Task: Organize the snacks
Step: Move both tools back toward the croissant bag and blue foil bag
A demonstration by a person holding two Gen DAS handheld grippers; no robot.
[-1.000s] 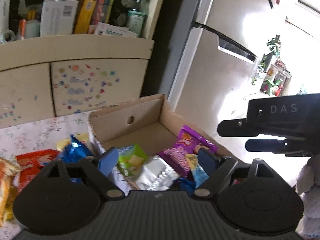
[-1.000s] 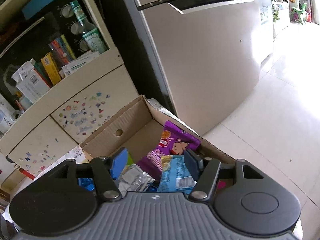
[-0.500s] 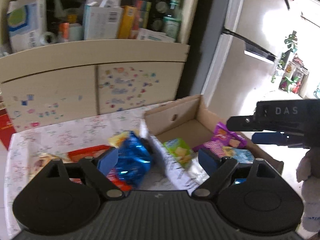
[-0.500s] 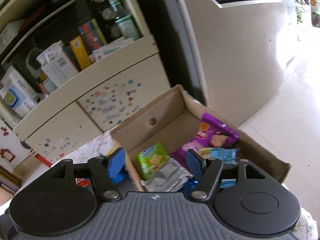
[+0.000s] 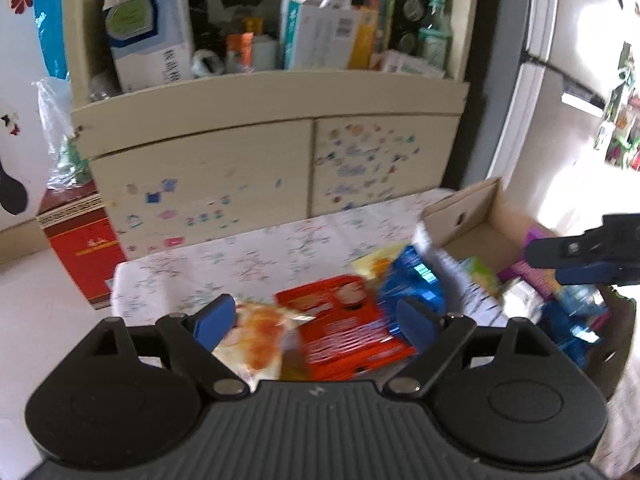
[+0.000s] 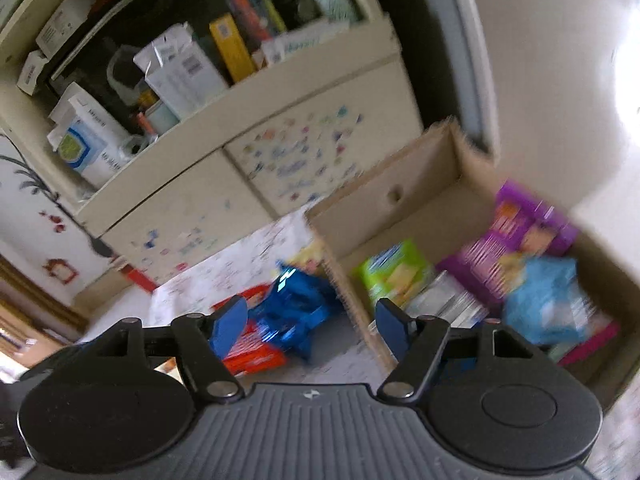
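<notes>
A cardboard box (image 6: 416, 184) stands on the floral tablecloth and holds a purple pack (image 6: 516, 236), a green pack (image 6: 394, 270), a silver pack (image 6: 444, 304) and a light blue pack (image 6: 548, 300). Left of the box lie a blue foil pack (image 5: 412, 280), a red pack (image 5: 344, 324), a yellow pack (image 5: 374, 258) and an orange-and-white pack (image 5: 252, 330). My left gripper (image 5: 316, 320) is open and empty above the red pack. My right gripper (image 6: 310, 326) is open and empty above the box's left wall; it also shows in the left wrist view (image 5: 580, 260).
A beige cabinet (image 5: 280, 152) with stickers stands behind the table, its shelf full of boxes and bottles. A red carton (image 5: 80, 252) sits on the floor at the left. A fridge (image 6: 560, 60) stands at the right. The tablecloth (image 5: 240, 264) is bare at the back left.
Both grippers have swung left, away from the box and towards the packs on the tablecloth. Both stay open and empty.
</notes>
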